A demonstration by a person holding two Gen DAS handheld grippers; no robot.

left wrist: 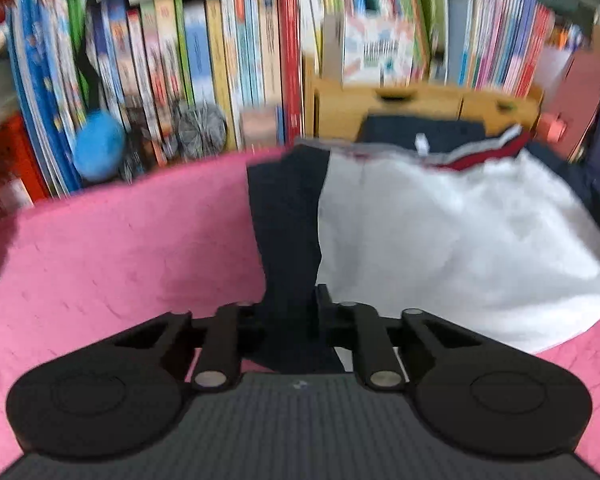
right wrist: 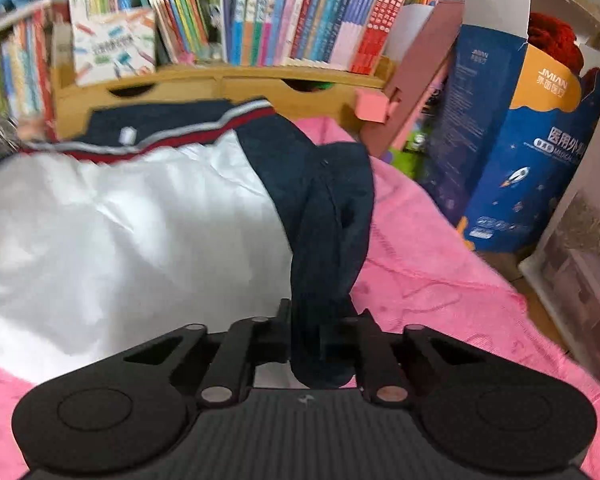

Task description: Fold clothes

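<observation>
holding: a white shirt [left wrist: 440,240] with navy sleeves, pinched at both sleeve ends, one in each gripper.
item: shirt lies spread on a pink blanket [left wrist: 120,248], collar end toward the bookshelf [left wrist: 220,60], white body flat and mostly smooth.
collar: navy with red and grey stripes [right wrist: 204,128], resting against a yellow wooden organiser [right wrist: 220,84] at the far edge.
left gripper [left wrist: 290,308]: fingers pressed together on the left sleeve [left wrist: 288,220], which runs taut from the shoulder down into the jaws.
right gripper [right wrist: 320,320]: fingers clamped on the right sleeve [right wrist: 332,216], bunched and twisted into a loop just above the jaws.
surroundings: blue box [right wrist: 532,152] and other cartons stand near the blanket's right edge.
step in hand: judged to be the sleeve fold, both sleeves lifted off the blanket and not yet laid across the body.
progress: early; body itself is unfolded.
next move calls for: carrying each sleeve inward over the white panel, keeping them flat, and untwisting the right one before letting go.
risk: bunched right sleeve may land crumpled.
</observation>
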